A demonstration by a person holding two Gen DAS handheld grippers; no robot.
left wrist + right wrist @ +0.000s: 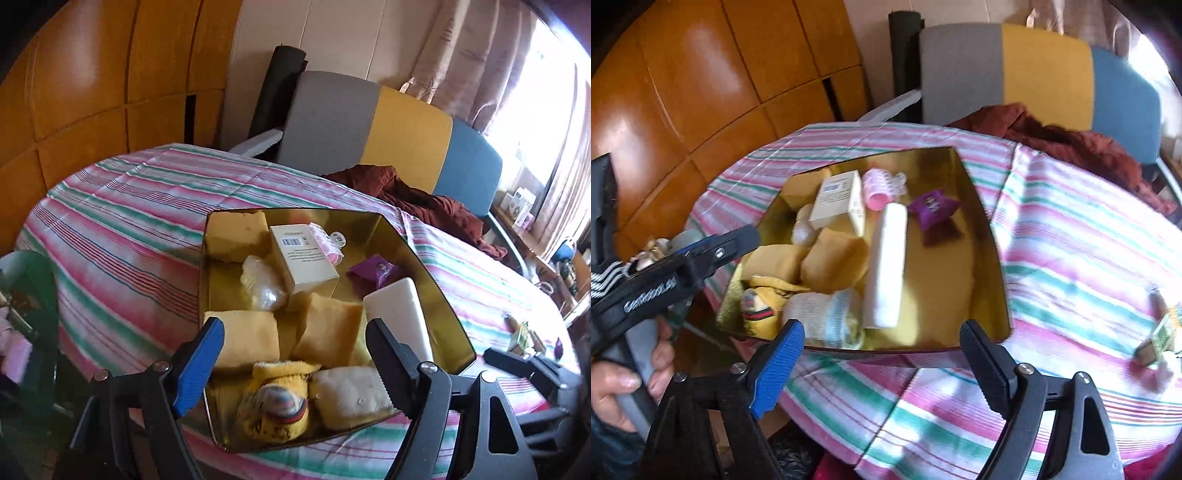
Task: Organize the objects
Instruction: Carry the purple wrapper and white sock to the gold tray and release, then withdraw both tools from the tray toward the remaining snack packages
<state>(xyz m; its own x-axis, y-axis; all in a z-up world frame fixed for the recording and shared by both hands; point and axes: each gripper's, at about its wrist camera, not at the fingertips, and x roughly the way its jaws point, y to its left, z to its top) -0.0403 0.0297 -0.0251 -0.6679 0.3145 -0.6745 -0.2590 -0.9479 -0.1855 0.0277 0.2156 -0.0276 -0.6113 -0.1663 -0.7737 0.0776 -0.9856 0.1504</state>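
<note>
I keep both tongs, left [295,354] and right [882,354], apart and empty above the gold box [436,280] on the table [122,221].

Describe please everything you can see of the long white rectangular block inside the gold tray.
The long white rectangular block is a plain slab with rounded corners and a matte, faintly textured surface; its material cannot be told. It lies in the shiny gold tray, its long side running from the near wall toward the far end. Its left edge leans on a yellow sponge piece, so it looks slightly tilted. A rolled white sock with a pale blue cuff sits against its near left side. No gripper touches it.
</note>
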